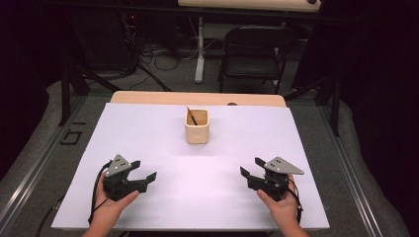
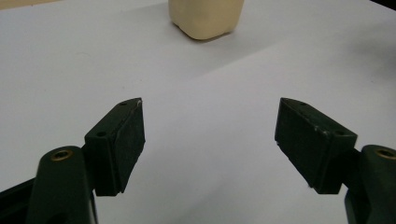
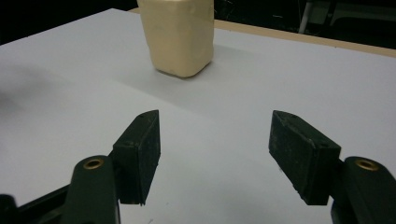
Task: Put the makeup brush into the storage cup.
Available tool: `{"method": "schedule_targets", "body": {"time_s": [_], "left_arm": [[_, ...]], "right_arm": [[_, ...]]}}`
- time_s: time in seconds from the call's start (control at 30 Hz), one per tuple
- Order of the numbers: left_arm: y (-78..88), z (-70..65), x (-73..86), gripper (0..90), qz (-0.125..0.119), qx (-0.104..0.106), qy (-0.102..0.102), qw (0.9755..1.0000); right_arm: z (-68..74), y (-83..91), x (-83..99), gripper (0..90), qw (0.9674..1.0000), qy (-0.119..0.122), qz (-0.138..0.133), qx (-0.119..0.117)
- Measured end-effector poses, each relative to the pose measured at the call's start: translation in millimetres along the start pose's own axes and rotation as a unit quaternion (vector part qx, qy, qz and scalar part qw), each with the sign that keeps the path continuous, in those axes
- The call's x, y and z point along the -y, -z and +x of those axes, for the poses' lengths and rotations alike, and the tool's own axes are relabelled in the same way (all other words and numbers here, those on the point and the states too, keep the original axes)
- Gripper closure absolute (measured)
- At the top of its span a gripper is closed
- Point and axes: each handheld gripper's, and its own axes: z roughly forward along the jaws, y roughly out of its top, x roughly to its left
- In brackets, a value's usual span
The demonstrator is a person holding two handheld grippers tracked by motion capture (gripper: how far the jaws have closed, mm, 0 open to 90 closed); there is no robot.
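Cream plastic marks the target: a small square-sided cup (image 1: pixel 197 127) stands upright at the centre of the white surface (image 1: pixel 148 148), toward its far edge, with a thin dark stick (image 1: pixel 191 116) leaning inside it against the rear left corner. Both hand-held grippers sit low near the person's side of the surface, well apart from the cup and from each other.

The left gripper (image 1: pixel 144 170) rests at the near left with its fingers (image 2: pixel 117 144) spread wide and nothing between them; its own view looks along the bare sheet to the cup's base (image 2: pixel 206 18). The right gripper (image 1: pixel 252 167) sits at the near right, fingers (image 3: pixel 140 154) likewise parted and empty, with the cup (image 3: pixel 180 35) ahead and slightly left of its line.

The step in hand appears to be the approach to the cup, most likely by the right gripper. To do it well, the gripper should travel level over the sheet and line up so the cup's flat walls face the pads squarely, not corner-on. The spread looks about wide enough for the body, though that is hard to judge from here. Closing low on the walls would keep the light cup from tipping; a high or off-centre pinch could rock it and spill the stick. If the stick is the goal instead, the other gripper should steady the cup first.
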Motion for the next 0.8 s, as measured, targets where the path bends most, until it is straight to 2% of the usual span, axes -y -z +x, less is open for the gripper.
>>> {"method": "schedule_targets", "body": {"time_s": [0.27, 0.43, 0.8], "left_arm": [[4.3, 0.6, 5.5, 24.9, 0.003, 0.001, -0.002, 1.0], [5.7, -0.1, 9.1, 25.2, 0.007, 0.003, -0.005, 1.0], [4.6, -0.3, 11.1, 26.1, 0.007, 0.002, -0.012, 0.9999]], "right_arm": [[-0.7, 11.1, 12.1, 34.0, 0.9999, 0.002, 0.013, 0.006], [-0.8, 16.0, 17.3, 33.9, 0.9998, -0.001, 0.02, 0.001], [-1.3, 16.2, 23.9, 34.0, 0.9995, 0.012, 0.03, 0.004]]}}
